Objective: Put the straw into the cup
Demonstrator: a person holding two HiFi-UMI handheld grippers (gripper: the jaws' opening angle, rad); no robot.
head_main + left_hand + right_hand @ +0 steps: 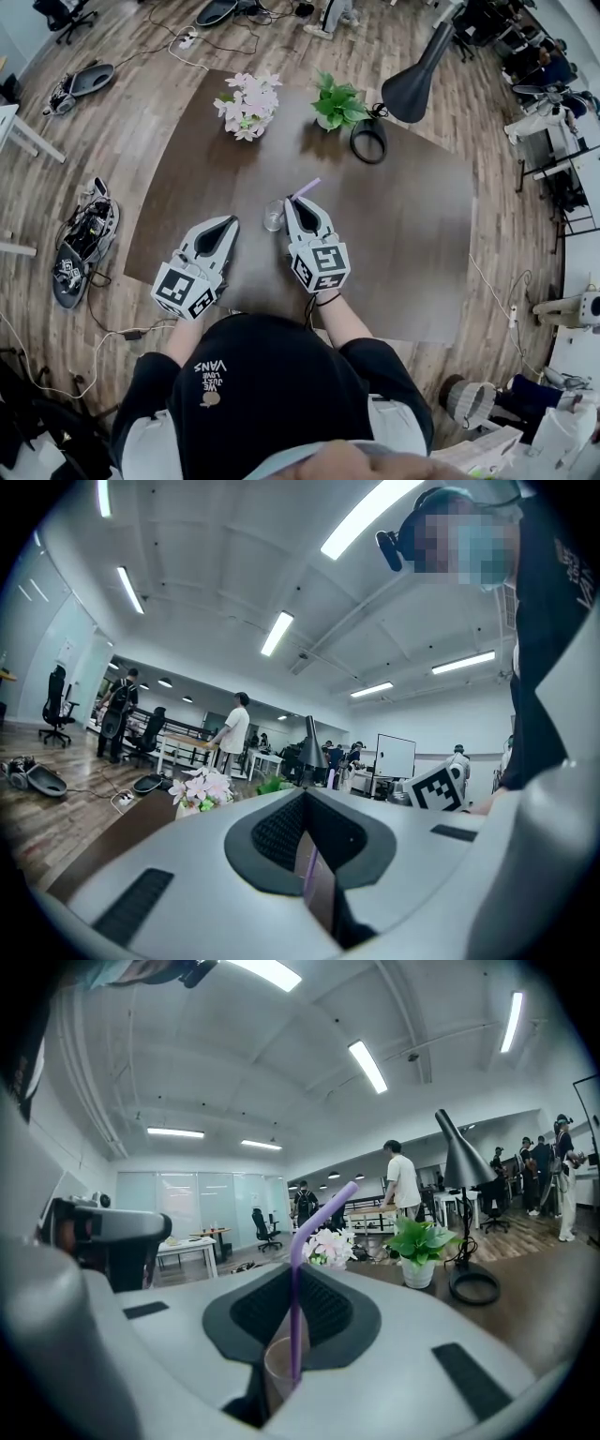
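A clear cup (273, 217) stands on the brown table (412, 234), just left of my right gripper's tip. My right gripper (294, 204) is shut on a purple bendy straw (306, 188). In the right gripper view the straw (296, 1279) stands upright between the jaws of the right gripper (293, 1335), bent top leaning right. Its lower end shows inside the outline of the cup (277, 1372). My left gripper (225, 225) rests level to the cup's left, apart from it. Its jaws look shut with nothing between them, and a thin gap in the left gripper (307, 855) shows a purple sliver.
At the table's far side stand a pot of pink flowers (248, 103), a green plant (337, 103) and a black desk lamp (412, 84) with its round base (368, 141). Cables and gear lie on the wooden floor (84, 234) to the left.
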